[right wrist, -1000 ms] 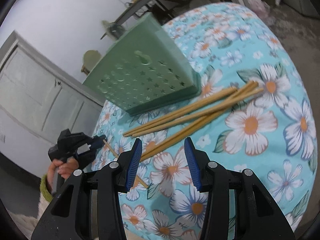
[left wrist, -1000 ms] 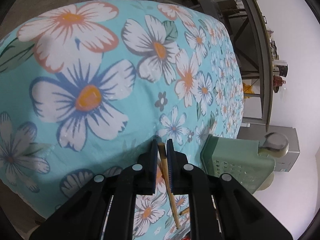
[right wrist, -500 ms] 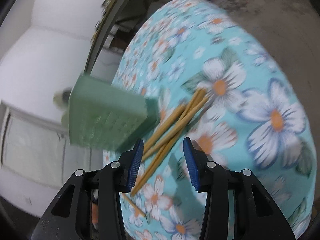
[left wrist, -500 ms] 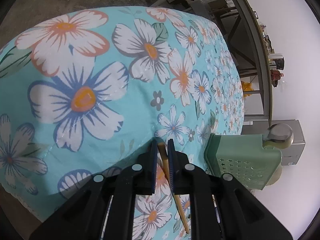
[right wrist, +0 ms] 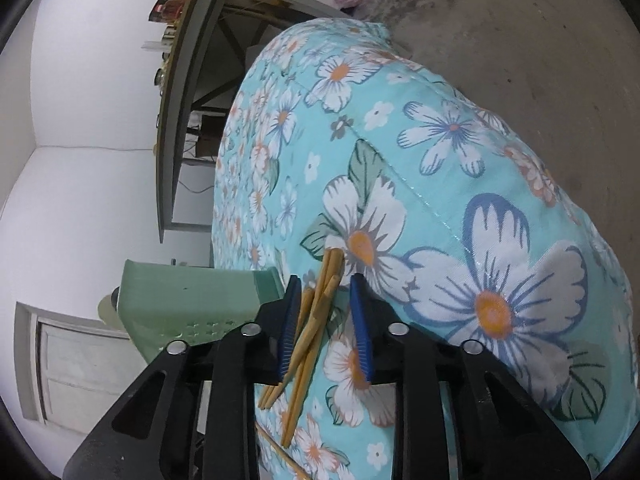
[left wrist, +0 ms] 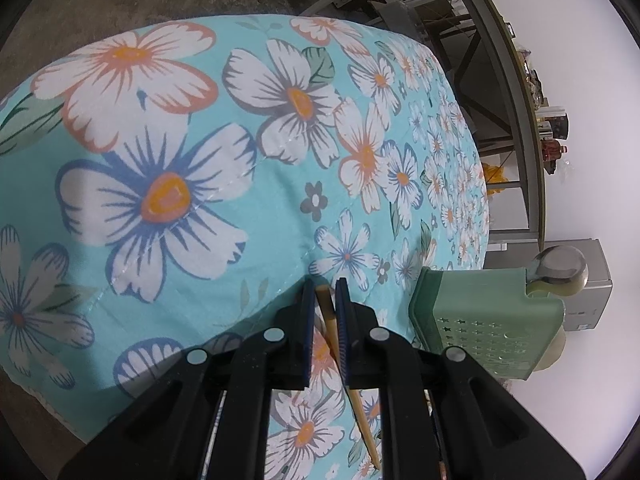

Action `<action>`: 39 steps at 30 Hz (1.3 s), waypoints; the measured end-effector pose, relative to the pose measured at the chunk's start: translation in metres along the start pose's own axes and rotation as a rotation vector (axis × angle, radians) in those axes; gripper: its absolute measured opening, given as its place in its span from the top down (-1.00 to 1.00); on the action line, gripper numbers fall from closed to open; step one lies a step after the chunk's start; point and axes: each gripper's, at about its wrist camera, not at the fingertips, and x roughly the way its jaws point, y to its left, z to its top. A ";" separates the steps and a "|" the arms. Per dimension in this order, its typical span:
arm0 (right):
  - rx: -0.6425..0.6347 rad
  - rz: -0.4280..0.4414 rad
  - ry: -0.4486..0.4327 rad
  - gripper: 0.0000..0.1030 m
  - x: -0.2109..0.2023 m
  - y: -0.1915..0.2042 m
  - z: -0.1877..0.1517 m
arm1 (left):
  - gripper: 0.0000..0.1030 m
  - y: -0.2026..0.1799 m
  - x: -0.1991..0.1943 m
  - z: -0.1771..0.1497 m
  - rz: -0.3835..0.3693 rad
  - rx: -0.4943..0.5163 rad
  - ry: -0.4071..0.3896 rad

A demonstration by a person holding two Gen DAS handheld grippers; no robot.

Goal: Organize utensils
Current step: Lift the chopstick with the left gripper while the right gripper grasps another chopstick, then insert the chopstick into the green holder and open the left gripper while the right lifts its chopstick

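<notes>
My left gripper (left wrist: 324,288) is shut on a single wooden chopstick (left wrist: 352,384), which runs back between the fingers above the floral tablecloth (left wrist: 200,160). A green perforated utensil basket (left wrist: 484,320) lies on the cloth just to its right. My right gripper (right wrist: 325,286) is open, its blue-padded jaws on either side of a bundle of several wooden chopsticks (right wrist: 312,328) lying on the cloth. The same green basket shows in the right wrist view (right wrist: 192,300), left of that gripper.
The table has a turquoise cloth with large flowers and drops off to a concrete floor (right wrist: 520,40). A grey metal shelf frame (left wrist: 508,100) with small items stands beyond the table. A white wall and door (right wrist: 72,360) are behind the basket.
My right gripper has swung round and moved in over the chopstick bundle, which now lies between its jaws. My left gripper has held the single chopstick with only a small shift.
</notes>
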 end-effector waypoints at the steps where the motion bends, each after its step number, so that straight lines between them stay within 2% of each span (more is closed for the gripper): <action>1: 0.003 -0.002 -0.001 0.63 0.000 -0.001 0.000 | 0.80 0.000 0.000 0.000 0.002 0.002 -0.002; 5: 0.012 0.001 -0.002 0.79 -0.002 -0.007 0.001 | 0.79 -0.002 0.000 -0.001 0.011 0.012 -0.009; 12: 0.014 0.027 -0.014 0.87 -0.018 -0.006 -0.005 | 0.79 -0.005 0.001 -0.002 0.020 0.029 -0.023; 19: -0.118 0.100 -0.059 0.93 -0.051 0.031 -0.008 | 0.82 -0.013 -0.001 -0.007 0.028 0.062 -0.049; 26: -0.294 0.131 -0.101 0.94 -0.073 0.072 -0.021 | 0.84 -0.030 -0.018 -0.020 -0.039 0.142 -0.088; 32: -0.443 0.156 -0.137 0.94 -0.086 0.109 -0.037 | 0.88 -0.068 -0.061 -0.037 -0.128 0.284 -0.166; 39: -0.579 0.185 -0.185 0.94 -0.107 0.141 -0.050 | 0.89 -0.133 -0.124 -0.062 -0.250 0.496 -0.284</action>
